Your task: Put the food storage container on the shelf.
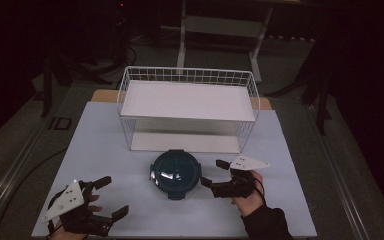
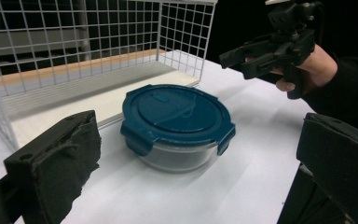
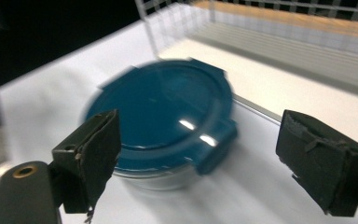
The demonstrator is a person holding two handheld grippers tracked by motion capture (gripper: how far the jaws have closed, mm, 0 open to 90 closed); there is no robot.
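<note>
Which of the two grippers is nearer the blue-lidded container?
The right gripper: open beside the container. The left gripper sits farther off, near the table's front corner.

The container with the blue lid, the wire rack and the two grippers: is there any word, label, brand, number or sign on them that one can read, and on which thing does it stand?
No text can be read.
Blue lid of the glass container: raised shapes, no legible letters.
Wire rack: plain white shelves, no label.
Left gripper and right gripper: no markings to be seen.
</note>
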